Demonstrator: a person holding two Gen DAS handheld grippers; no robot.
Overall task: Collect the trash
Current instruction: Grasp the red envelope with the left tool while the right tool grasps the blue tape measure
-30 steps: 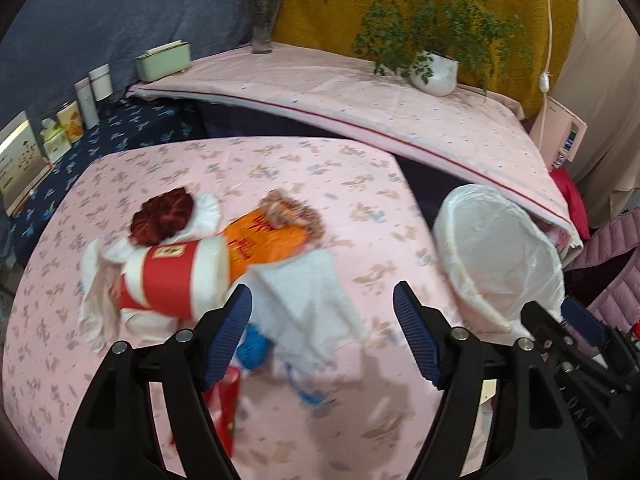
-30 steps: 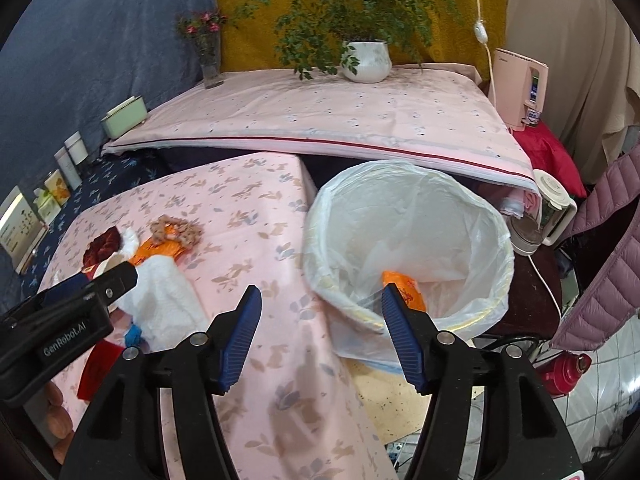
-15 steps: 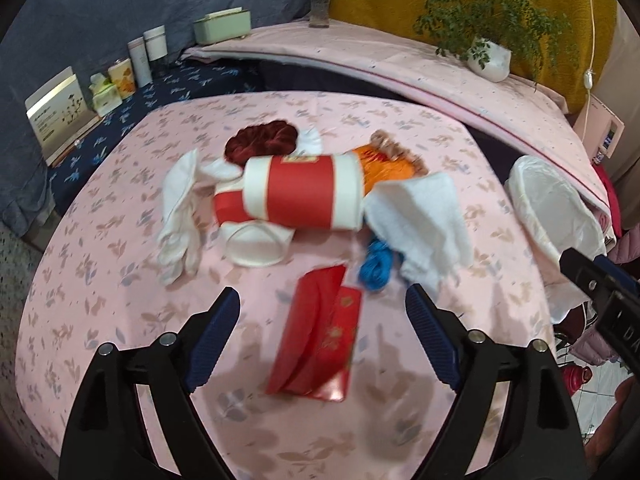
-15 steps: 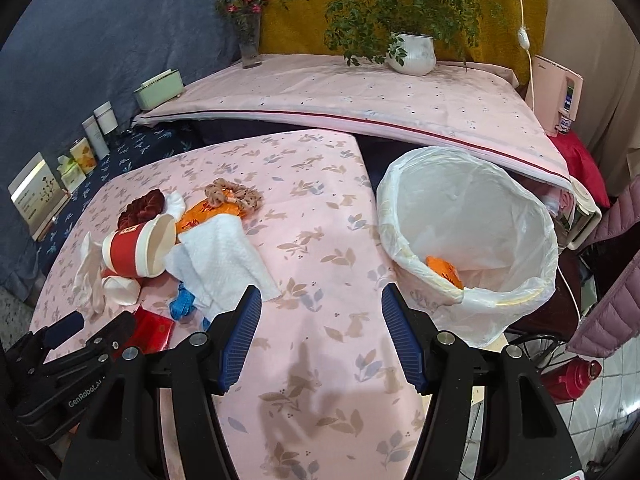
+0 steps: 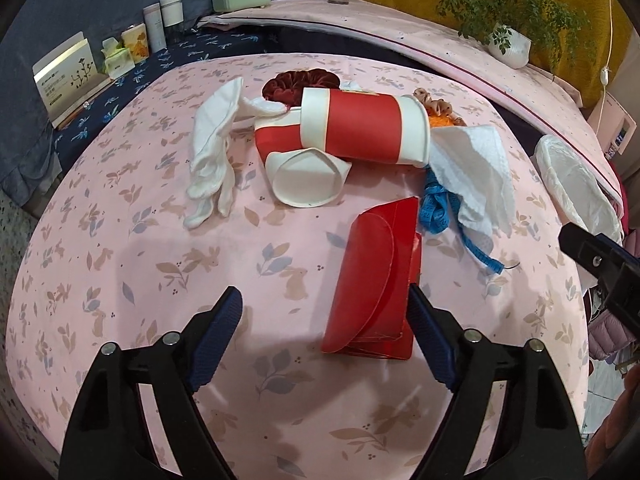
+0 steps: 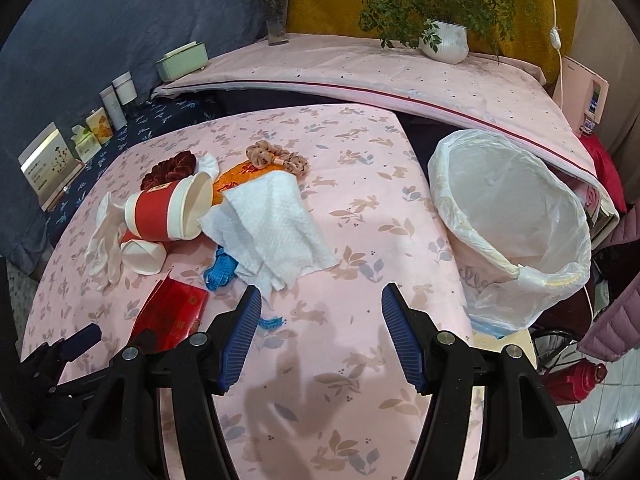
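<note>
A pile of trash lies on the pink table: a red envelope (image 5: 374,284) (image 6: 170,314), a red-and-white paper cup (image 5: 364,128) (image 6: 168,214) on its side, a crushed cup (image 5: 306,178), white gloves (image 5: 212,160), a white napkin (image 5: 474,164) (image 6: 272,232), blue tape (image 5: 436,208) and an orange wrapper (image 6: 236,178). My left gripper (image 5: 324,330) is open just short of the envelope, its right finger beside it. My right gripper (image 6: 322,336) is open and empty over the table, left of the bag-lined bin (image 6: 516,216).
A raised pink shelf (image 6: 400,76) behind holds a potted plant (image 6: 446,42), a vase (image 6: 276,28) and a green box (image 6: 182,60). Boxes and bottles (image 5: 132,44) stand at the far left. A red flask (image 6: 572,376) is on the floor right.
My left gripper has swung left and come down toward the red envelope. My right gripper has moved away from the bin to above the table. Both stay open.
</note>
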